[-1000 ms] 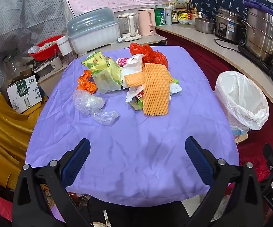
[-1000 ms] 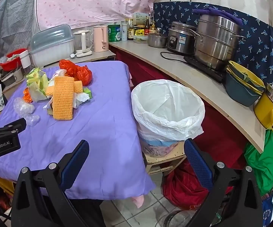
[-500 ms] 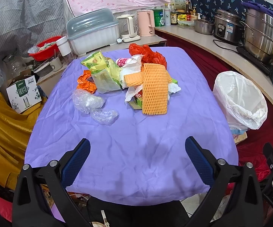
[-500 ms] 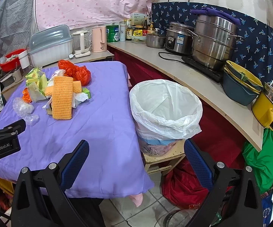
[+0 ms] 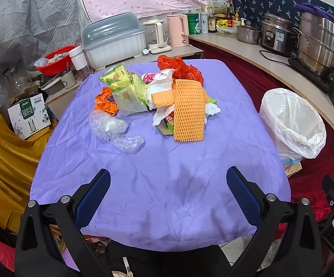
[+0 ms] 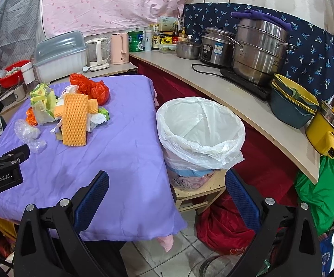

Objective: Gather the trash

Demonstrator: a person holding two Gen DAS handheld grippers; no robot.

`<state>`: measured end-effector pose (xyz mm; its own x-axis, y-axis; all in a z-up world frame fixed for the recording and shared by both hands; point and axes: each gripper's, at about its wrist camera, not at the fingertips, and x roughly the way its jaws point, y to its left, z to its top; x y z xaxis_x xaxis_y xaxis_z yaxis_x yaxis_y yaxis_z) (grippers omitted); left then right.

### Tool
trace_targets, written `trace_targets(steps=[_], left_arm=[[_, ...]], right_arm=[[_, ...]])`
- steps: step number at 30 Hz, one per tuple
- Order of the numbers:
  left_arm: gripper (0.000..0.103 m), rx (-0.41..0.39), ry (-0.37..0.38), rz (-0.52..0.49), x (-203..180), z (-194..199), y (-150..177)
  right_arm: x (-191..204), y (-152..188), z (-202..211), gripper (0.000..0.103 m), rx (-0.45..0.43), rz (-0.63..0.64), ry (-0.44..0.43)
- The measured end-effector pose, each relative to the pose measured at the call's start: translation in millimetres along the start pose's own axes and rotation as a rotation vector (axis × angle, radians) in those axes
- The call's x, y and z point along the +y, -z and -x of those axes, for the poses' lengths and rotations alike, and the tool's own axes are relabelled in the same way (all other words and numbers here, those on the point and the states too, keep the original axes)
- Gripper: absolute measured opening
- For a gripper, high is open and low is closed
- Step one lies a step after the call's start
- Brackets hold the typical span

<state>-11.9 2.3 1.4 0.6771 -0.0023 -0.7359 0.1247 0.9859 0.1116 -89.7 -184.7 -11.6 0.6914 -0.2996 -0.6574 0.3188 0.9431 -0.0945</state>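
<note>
Both grippers spread wide, nothing between the fingers. Left gripper (image 5: 168,192) hangs over the near edge of the purple-clothed table (image 5: 162,184), aimed at the trash pile. Right gripper (image 6: 167,194) sits off the table's right corner, looking at the bin; the left unit's black body shows at the left edge of the right wrist view.

Trash all sits on the table's far half, well apart from both grippers:
- orange foam net (image 5: 188,110), longest piece, lying on top at the near side of the pile; a shorter foam net (image 5: 163,99) crosses under it
- crumpled white tissue (image 5: 163,85) and a green carton (image 5: 167,124) partly buried underneath
- red plastic bag (image 5: 180,68) at the far side
- yellow-green snack wrappers (image 5: 123,85) to the left, orange wrapper (image 5: 105,101) beside them
- two wads of clear plastic film (image 5: 116,130), nearest the left edge, slightly apart from the pile

Trash bin (image 6: 200,136) with white liner stands on a low wooden stool (image 6: 197,194), just beside the table's right edge, below the counter (image 6: 236,97). Liner looks empty as far as visible.
</note>
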Motion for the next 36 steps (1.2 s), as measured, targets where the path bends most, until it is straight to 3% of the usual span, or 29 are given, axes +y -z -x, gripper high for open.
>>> trace_targets(steps=[36], left_arm=[[0.096,-0.013,0.006,0.002,-0.3,5.0,2.7]], right_arm=[[-1.0,-0.7,7.6,0.096,-0.014,0.0,0.005]])
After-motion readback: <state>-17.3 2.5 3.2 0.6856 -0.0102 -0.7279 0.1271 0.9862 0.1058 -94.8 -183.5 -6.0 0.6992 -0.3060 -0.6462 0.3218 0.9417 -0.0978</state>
